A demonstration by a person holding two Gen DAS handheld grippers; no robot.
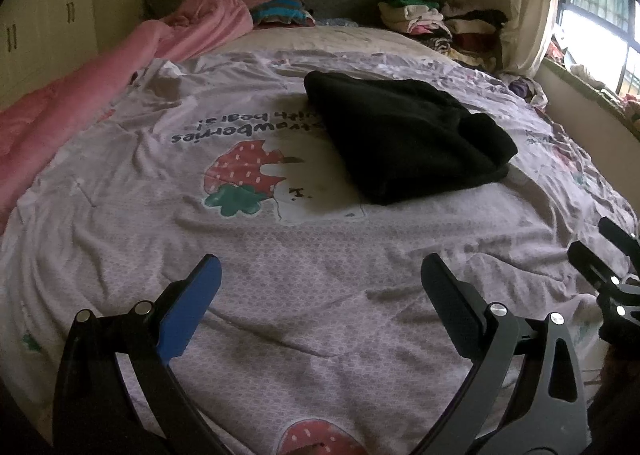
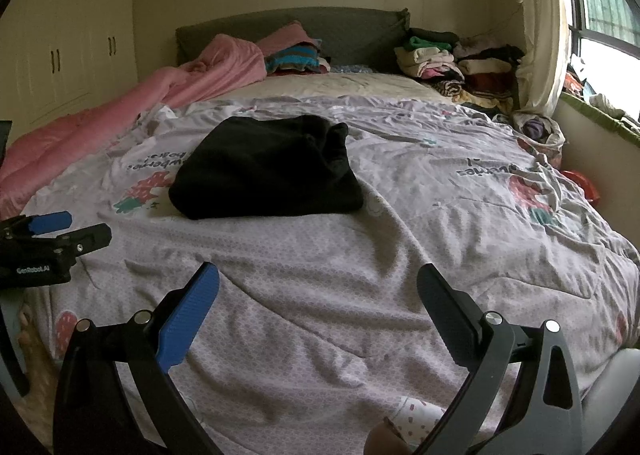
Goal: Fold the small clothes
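Note:
A black garment (image 1: 404, 139) lies folded into a thick rectangle on the lilac strawberry-print bedcover (image 1: 280, 263); it also shows in the right wrist view (image 2: 264, 169). My left gripper (image 1: 320, 267) is open and empty, low over the cover, well short of the garment. My right gripper (image 2: 318, 275) is open and empty too, near the bed's front edge, the garment ahead and slightly left. Each gripper shows in the other's view: the right one at the right edge (image 1: 600, 251), the left one at the left edge (image 2: 68, 229).
A pink quilt (image 1: 80, 95) lies bunched along the left side. Piles of folded clothes (image 1: 436, 23) sit at the headboard on the right, striped ones (image 1: 280, 11) in the middle. A small crumpled garment (image 2: 538, 127) lies by the wall under the window.

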